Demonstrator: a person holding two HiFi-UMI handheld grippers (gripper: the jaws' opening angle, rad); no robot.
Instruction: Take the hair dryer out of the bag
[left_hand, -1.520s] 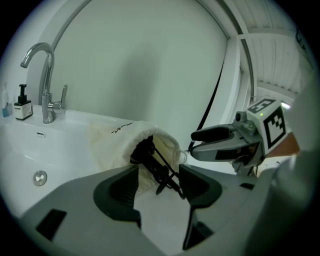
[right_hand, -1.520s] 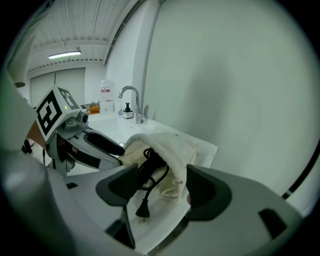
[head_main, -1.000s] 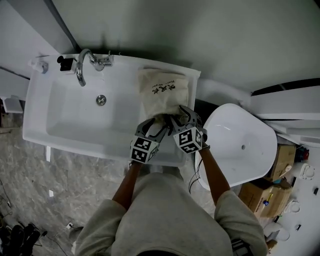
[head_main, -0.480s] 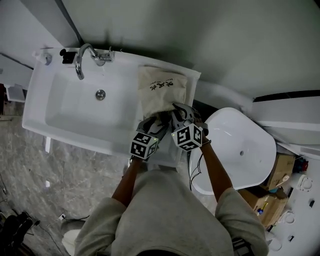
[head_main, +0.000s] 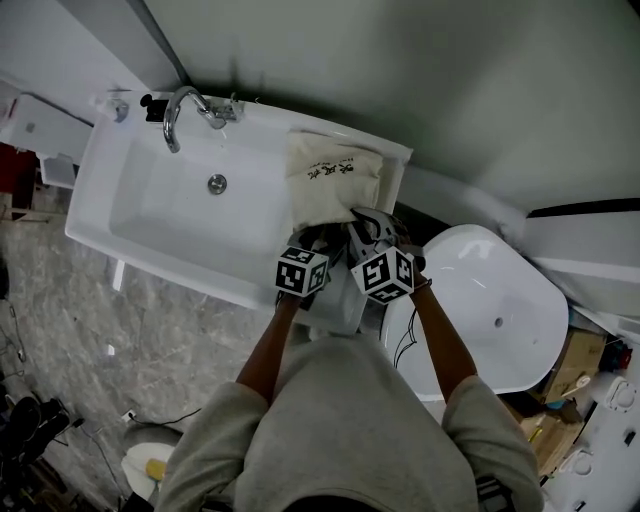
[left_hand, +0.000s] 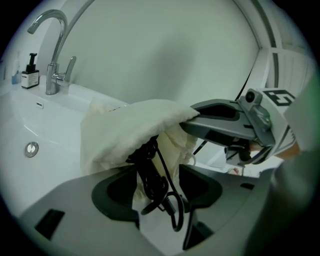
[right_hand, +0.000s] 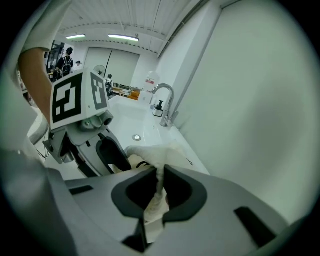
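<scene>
Sink rim (head_main: 265, 115): bag (head_main: 335, 180), mouth twd front

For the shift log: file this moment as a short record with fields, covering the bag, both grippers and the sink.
Bag: cream cloth bag, on the white ceramic sink, at its right end
Right gripper: shut on the bag's edge
Left gripper: open at the bag's mouth
Between left jaws: coiled black cord, ungripped
Hair dryer: body not in view

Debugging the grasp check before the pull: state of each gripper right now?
Left gripper: open, black cord between its jaws, not gripped.
Right gripper: shut on the bag edge.
</scene>
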